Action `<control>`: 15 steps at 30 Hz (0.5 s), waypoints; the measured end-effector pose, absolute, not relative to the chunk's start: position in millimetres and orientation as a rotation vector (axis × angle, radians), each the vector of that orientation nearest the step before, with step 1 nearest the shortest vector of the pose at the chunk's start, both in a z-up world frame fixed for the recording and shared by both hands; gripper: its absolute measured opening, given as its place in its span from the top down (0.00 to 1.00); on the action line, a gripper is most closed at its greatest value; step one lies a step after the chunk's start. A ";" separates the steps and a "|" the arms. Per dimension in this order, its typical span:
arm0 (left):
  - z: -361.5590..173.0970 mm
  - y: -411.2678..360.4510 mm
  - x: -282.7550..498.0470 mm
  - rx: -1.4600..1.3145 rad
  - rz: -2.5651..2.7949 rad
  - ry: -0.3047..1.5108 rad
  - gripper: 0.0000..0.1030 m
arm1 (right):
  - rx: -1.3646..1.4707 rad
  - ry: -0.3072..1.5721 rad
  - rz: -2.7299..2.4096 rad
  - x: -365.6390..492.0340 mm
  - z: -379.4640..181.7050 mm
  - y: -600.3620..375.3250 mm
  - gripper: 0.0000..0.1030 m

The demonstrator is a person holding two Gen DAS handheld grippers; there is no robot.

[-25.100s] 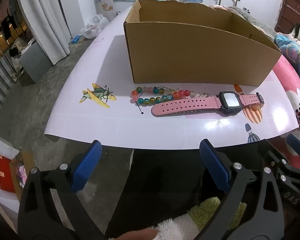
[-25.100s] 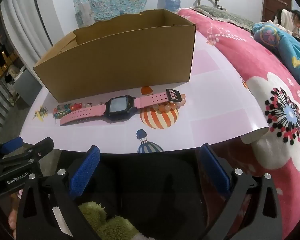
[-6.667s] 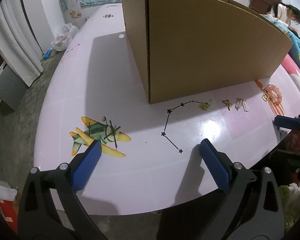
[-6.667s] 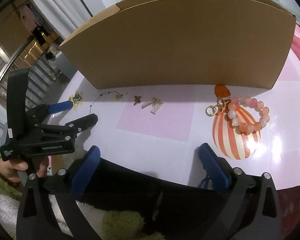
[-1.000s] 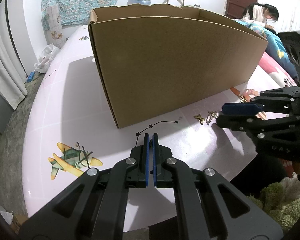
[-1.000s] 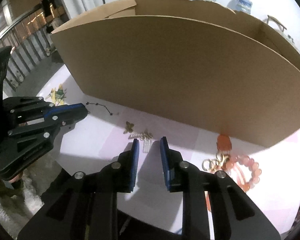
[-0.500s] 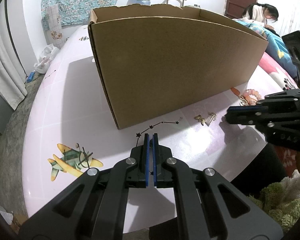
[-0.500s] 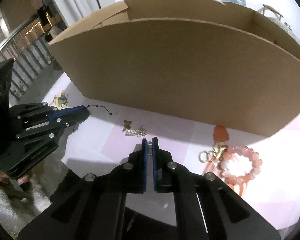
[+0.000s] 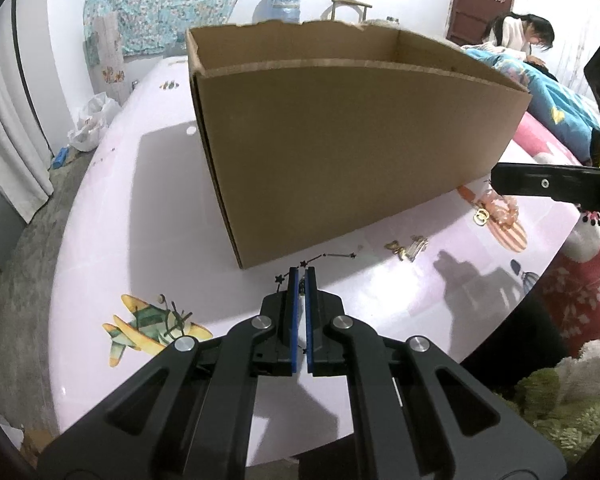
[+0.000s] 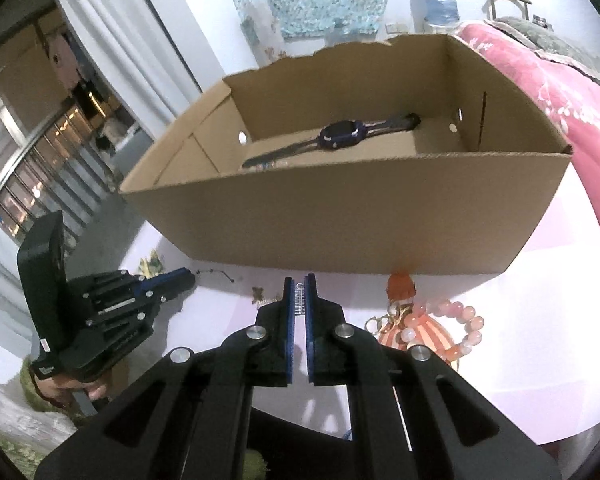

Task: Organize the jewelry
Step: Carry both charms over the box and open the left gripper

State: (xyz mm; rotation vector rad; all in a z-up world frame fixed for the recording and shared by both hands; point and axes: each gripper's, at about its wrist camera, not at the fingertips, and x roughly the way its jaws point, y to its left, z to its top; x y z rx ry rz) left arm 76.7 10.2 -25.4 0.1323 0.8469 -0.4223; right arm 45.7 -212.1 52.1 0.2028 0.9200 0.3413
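Right hand-held gripper (image 10: 299, 288) is clamped on a small silver hair clip (image 10: 299, 298), long axis along the fingers. The cardboard box (image 10: 340, 216) sits straight ahead, upper middle of frame. Left hand-held gripper (image 9: 300, 280) is closed on the star chain (image 9: 324, 258) on the worktop (image 9: 140, 208).

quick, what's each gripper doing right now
left gripper: closed on the black star chain.
right gripper: closed on a small silver hair clip, lifted off the table.

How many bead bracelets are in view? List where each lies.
1 sure: the pink bracelet on the table before the box. Beads glimpsed inside the box, by the watch, may be a second, mostly hidden.
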 end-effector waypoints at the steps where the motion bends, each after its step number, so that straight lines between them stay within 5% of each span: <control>1: -22.8 10.4 75.5 0.131 -0.425 0.842 0.98 | 0.208 0.911 0.344 44.9 54.5 -212.8 0.95; 15: 69.9 19.8 53.5 -0.050 -0.617 0.672 0.98 | 0.237 0.732 0.426 35.4 107.6 -221.9 0.95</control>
